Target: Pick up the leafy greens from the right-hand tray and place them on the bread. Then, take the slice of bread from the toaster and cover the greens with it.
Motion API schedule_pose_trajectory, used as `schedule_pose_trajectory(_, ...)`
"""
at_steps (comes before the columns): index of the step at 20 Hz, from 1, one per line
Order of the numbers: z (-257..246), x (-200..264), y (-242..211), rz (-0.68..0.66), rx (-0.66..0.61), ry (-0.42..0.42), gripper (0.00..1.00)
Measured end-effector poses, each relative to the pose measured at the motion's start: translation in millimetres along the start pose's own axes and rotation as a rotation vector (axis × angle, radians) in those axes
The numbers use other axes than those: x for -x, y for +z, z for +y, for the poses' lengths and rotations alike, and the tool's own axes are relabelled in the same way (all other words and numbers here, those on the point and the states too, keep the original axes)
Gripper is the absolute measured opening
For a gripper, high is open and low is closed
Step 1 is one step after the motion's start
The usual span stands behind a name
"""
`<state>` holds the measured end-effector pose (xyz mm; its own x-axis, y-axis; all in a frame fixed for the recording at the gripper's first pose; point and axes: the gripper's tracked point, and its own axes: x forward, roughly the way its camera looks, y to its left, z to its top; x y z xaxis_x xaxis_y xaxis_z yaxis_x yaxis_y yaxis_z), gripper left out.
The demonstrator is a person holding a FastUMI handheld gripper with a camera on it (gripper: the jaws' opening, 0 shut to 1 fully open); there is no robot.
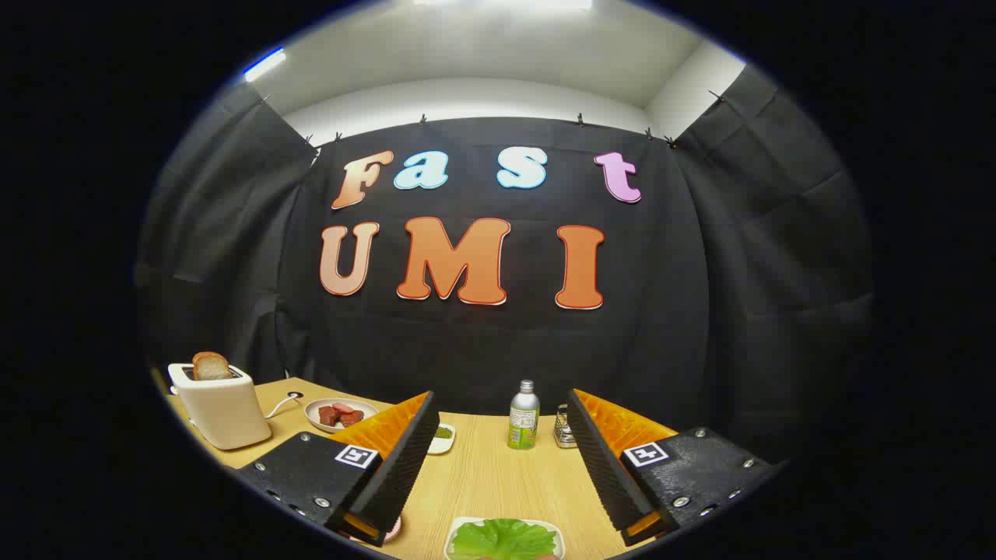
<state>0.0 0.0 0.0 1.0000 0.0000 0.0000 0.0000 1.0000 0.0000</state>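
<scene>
Gripper (498, 467) fingers spread wide apart, nothing between pads. Leafy greens (502, 538): bright green, ruffled leaf lying flat on white tray (554, 529), low between fingers; long axis runs finger to finger. Toaster (222, 404): cream, beyond left finger on wooden table (482, 474); bread slice (211, 365) stands upright in slot, brown crust uppermost. Plate of red pieces (339, 414), small dish (442, 439), bottle (524, 416) stand further back.

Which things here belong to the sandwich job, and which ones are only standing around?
Belong to the job:
- leafy greens, between the open claw fingers, on a white tray
- bread slice standing in the toaster

Just standing around:
- plate of red pieces
- bottle
- small white dish
- small metal rack
</scene>
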Motion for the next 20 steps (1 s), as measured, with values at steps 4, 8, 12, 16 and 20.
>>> schedule_pose_trajectory(4, 4.4, 2.0, 2.5, -0.002, 0.007, 0.013, 0.99)
schedule_pose_trajectory(8, 8.2, 3.1, 5.5, -0.010, 0.011, 0.018, 0.99)
schedule_pose_trajectory(12, 6.7, 2.3, 5.4, -0.012, 0.012, 0.014, 0.99)
schedule_pose_trajectory(16, 3.8, 0.7, -0.4, 0.001, 0.007, 0.005, 0.99)
schedule_pose_trajectory(20, 3.0, 0.5, -2.2, 0.006, 0.007, 0.007, 0.99)
